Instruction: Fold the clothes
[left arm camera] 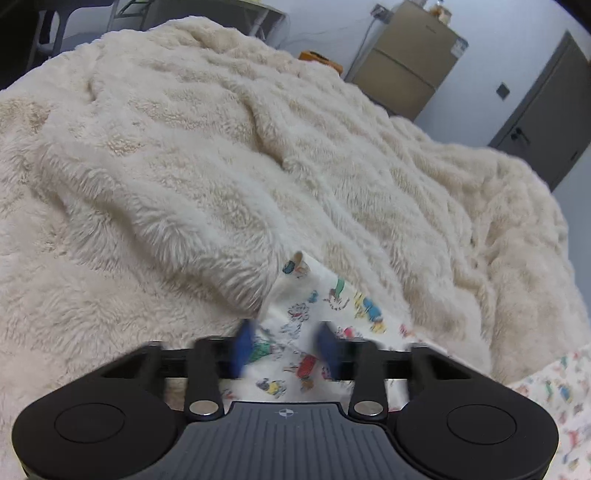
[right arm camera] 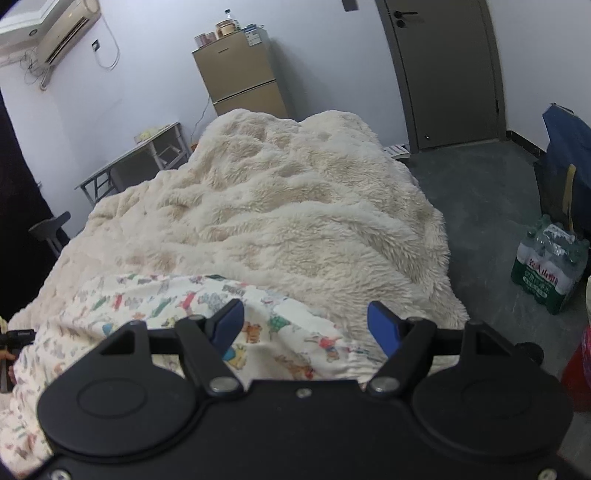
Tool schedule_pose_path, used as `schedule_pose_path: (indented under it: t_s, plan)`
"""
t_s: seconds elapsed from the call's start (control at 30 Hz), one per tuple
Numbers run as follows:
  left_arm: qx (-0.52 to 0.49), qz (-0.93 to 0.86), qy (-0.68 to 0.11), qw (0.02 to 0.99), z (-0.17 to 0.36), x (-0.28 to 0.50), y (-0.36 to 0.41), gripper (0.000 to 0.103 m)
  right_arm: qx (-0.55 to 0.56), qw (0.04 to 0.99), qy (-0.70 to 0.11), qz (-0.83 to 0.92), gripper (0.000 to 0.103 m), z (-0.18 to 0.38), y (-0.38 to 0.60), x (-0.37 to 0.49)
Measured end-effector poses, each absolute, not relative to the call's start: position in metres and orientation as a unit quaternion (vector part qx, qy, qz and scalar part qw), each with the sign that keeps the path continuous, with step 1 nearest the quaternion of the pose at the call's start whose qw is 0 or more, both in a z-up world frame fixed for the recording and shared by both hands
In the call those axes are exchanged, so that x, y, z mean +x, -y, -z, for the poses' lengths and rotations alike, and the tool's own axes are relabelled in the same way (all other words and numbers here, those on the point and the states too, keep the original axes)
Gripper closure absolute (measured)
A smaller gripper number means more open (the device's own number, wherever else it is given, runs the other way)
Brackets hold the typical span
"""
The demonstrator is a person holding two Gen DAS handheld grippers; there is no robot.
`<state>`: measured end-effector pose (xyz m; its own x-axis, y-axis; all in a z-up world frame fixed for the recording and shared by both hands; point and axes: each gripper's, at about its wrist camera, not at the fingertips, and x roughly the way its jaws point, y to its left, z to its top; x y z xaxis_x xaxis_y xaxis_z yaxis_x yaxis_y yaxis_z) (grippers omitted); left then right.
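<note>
The left tongs (left arm camera: 284, 349) sit at the lower middle of the left wrist view, their blue pads (left arm camera: 242, 349) blurred and set a moderate gap apart, with nothing pinched between them. Directly under and between the pads lies the printed garment (left arm camera: 314, 325), a white cloth covered in small coloured cartoon figures. It shows as a wedge running from the lower middle of the frame up toward the centre, and another part of it appears at the lower right edge. A thick fold of the cream fluffy blanket (left arm camera: 207, 155) lies against the garment's left side, and the blanket fills most of the frame.

In the right wrist view the right tongs (right arm camera: 306, 326) stand wide apart at the lower middle, holding nothing; both blue pads (right arm camera: 384, 326) hover over the garment (right arm camera: 177, 306). The cloth spreads from the lower left of the frame across to the lower middle, rumpled, with a gathered edge close to the body of the tongs. It rests on the same blanket (right arm camera: 295, 206), which covers the bed up to the middle of the frame.

Behind the bed, a tan fridge (right arm camera: 240, 74) stands at the upper middle and a grey door (right arm camera: 443, 66) at the upper right. A shrink-wrapped pack of water bottles (right arm camera: 546, 266) sits on the dark floor at the right edge, and an air conditioner (right arm camera: 62, 29) hangs at the upper left.
</note>
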<state>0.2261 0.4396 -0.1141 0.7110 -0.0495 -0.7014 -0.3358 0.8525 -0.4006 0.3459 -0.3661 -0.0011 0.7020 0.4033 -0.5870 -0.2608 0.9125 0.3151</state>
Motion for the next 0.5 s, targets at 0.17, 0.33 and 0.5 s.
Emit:
schedule_pose_path:
  t_s: [0.17,0.33,0.5]
  plan:
    - [-0.359,-0.019,-0.305,0.882,0.071,0.213,-0.479,0.100,0.114,0.910,-0.351,-0.188,0.031,0.012,0.368,0.356]
    - [-0.442,0.016,-0.232,0.866,0.027,0.209,-0.516,0.101,0.141,0.902,-0.357,-0.197,0.031,0.025,0.371,0.366]
    - [-0.424,-0.060,-0.234,0.873,0.014,0.250,-0.518,0.100,0.153,0.901,-0.353,-0.202,0.031,0.028,0.371,0.371]
